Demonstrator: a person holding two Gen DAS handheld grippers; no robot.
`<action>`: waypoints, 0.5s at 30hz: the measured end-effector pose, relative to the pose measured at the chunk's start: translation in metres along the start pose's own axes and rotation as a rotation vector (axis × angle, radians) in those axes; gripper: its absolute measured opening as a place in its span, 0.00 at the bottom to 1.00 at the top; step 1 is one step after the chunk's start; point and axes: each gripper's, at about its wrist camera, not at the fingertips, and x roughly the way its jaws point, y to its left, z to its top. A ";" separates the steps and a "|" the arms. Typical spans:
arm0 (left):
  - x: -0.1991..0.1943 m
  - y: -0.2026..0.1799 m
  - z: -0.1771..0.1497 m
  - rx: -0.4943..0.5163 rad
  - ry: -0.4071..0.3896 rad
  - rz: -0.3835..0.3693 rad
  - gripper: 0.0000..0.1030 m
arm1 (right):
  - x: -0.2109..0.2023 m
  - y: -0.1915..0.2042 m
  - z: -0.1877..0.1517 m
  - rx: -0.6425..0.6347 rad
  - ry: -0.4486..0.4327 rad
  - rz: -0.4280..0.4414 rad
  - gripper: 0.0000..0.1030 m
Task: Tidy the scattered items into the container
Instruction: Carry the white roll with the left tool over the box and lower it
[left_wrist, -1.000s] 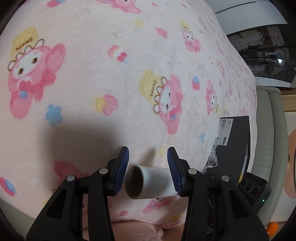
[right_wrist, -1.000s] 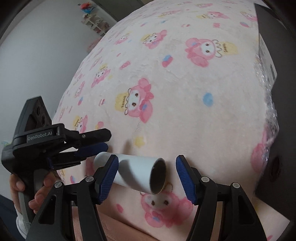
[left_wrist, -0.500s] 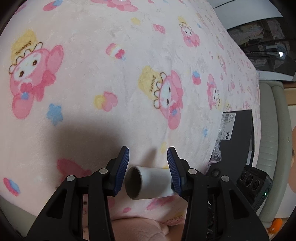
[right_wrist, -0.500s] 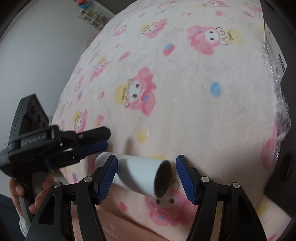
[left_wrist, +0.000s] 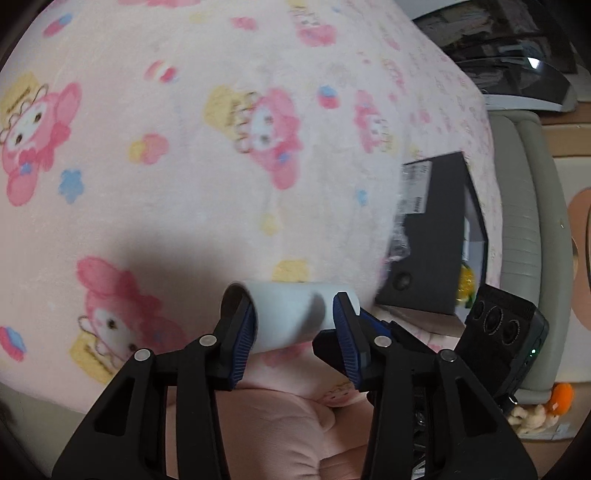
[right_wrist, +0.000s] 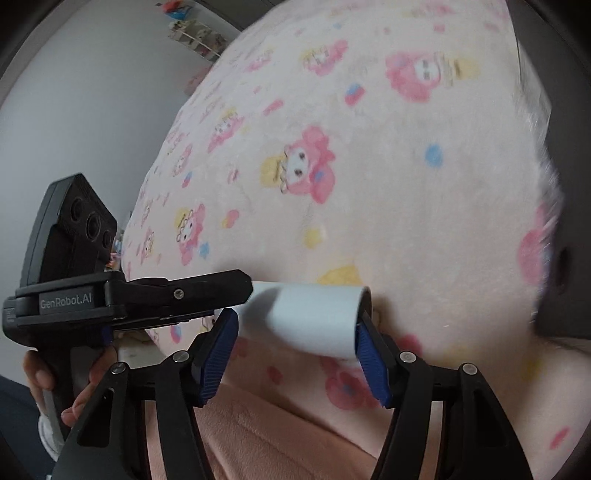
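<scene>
Right tool (right_wrist: 295, 354) straddles a white cardboard tube (right_wrist: 314, 317) lengthwise, jaws just closing slightly. Left tool (right_wrist: 236, 291), held by a hand (right_wrist: 51, 376), grips the tube's far end. Pink cartoon-print blanket (right_wrist: 369, 147) beneath.

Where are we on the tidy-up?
Done: one yellow item seems to sit in the black box. In hand: the left tongs clamp the white roll above the blanket; the right tongs have just been closing with the roll between them, contact unclear. Left: get the roll into the box.
</scene>
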 end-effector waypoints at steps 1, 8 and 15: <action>-0.004 -0.010 -0.002 0.016 -0.011 -0.013 0.41 | -0.010 0.002 0.000 -0.011 -0.017 -0.011 0.59; -0.017 -0.090 -0.011 0.134 -0.059 -0.110 0.41 | -0.098 -0.007 -0.002 -0.017 -0.185 -0.017 0.59; 0.021 -0.181 -0.011 0.236 -0.046 -0.215 0.41 | -0.189 -0.059 -0.002 0.046 -0.376 -0.025 0.59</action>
